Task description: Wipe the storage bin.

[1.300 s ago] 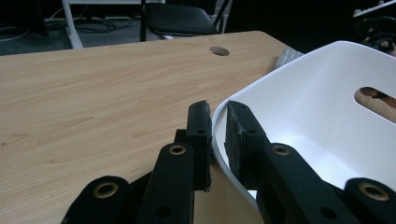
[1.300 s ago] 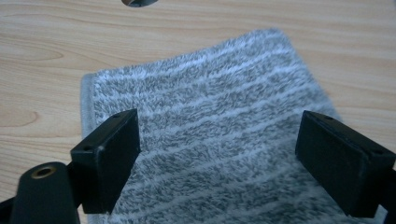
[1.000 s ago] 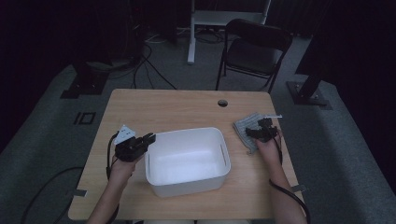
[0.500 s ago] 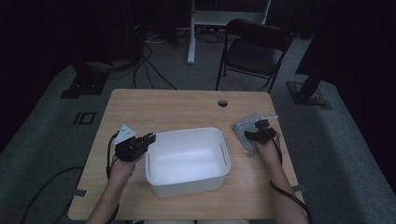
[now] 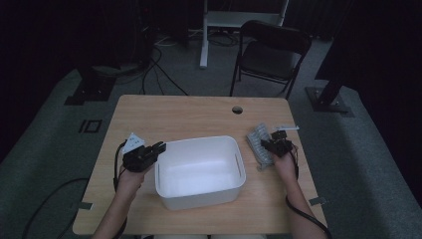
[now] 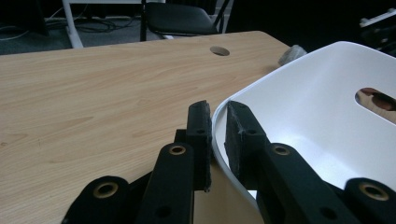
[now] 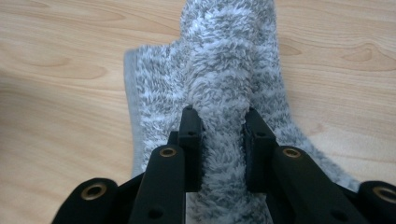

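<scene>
Where open before, right gripper (image 7: 219, 116) jaws now pinch sock (image 7: 224, 70).

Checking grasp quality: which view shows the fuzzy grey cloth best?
The right gripper view: the fuzzy grey-and-white cloth is close up, a fold bunched between the right gripper pads. The high view shows it small, beside the white plastic bin. The left gripper view catches a far corner.

Dark lab: stand bases (image 5: 329, 97), floor cables (image 5: 164, 74)
</scene>
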Demonstrator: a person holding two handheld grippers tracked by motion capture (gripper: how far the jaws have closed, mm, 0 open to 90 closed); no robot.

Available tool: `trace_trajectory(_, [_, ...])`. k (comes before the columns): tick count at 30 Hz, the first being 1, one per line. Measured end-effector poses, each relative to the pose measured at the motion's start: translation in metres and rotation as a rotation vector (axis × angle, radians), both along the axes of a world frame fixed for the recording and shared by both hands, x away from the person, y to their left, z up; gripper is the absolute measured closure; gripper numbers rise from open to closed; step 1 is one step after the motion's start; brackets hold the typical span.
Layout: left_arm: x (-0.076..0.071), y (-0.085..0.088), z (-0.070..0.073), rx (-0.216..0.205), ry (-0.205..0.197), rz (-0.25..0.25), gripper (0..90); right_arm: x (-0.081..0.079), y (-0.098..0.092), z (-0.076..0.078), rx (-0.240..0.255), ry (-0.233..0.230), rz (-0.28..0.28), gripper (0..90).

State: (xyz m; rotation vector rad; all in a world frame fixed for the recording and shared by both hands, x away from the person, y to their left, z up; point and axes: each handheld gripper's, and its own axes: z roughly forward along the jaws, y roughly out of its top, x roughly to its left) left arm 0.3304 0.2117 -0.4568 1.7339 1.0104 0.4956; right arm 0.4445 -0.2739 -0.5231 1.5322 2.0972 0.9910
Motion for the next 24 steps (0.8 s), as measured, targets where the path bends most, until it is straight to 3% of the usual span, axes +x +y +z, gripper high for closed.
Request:
trace_trajectory(9, [0.001,0.0,0.001,0.005,0.006,-0.004,79.9,-0.033,-0.005,0.024,0.058,-0.044,0.013,74.1])
trace_trajectory(13, [0.002,0.001,0.0,-0.004,0.01,-0.007,79.9,-0.049,-0.006,0.036,0.047,-0.062,0.032,74.1])
trace_trajectory(21, [0.004,0.002,-0.001,-0.024,0.012,-0.01,79.8,-0.086,-0.001,0.059,0.113,-0.114,0.085,74.1])
trace_trajectory(24, [0.003,0.002,-0.001,-0.022,0.008,-0.005,79.8,-0.097,0.004,0.067,0.093,-0.133,0.102,74.1])
